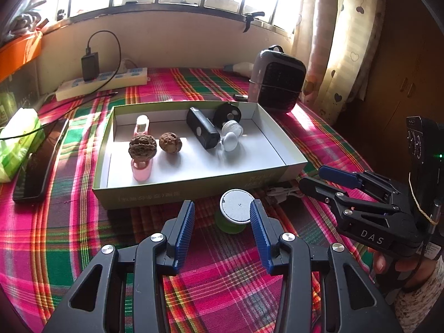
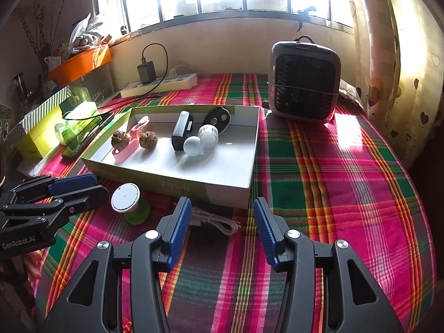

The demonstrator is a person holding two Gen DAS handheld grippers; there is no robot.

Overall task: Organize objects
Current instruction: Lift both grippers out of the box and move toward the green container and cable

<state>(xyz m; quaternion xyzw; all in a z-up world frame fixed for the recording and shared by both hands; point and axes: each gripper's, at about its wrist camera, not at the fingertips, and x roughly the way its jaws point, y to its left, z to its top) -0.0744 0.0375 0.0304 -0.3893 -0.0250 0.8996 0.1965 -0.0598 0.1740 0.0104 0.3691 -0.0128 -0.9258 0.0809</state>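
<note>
A green spool with a white round top (image 1: 236, 208) stands on the plaid cloth just in front of the open box (image 1: 155, 194). My left gripper (image 1: 222, 213) is open, its blue pads on either side of the spool, not touching it. The spool also shows in the right wrist view (image 2: 126, 197). A coiled white cable (image 2: 216, 220) lies in front of the box, just beyond my open right gripper (image 2: 222, 211). Inside the box lie two walnuts (image 1: 155, 147), a pink tool (image 1: 141, 172), a black block (image 1: 202, 131), a black disc (image 1: 227, 113) and white caps (image 1: 231, 136).
A small heater (image 2: 304, 80) stands behind the box at the right. A power strip with a charger (image 1: 102, 82) lies at the back. A phone (image 1: 41, 161) and a tissue pack (image 1: 19, 141) lie left of the box. A curtain (image 2: 402, 69) hangs at the right.
</note>
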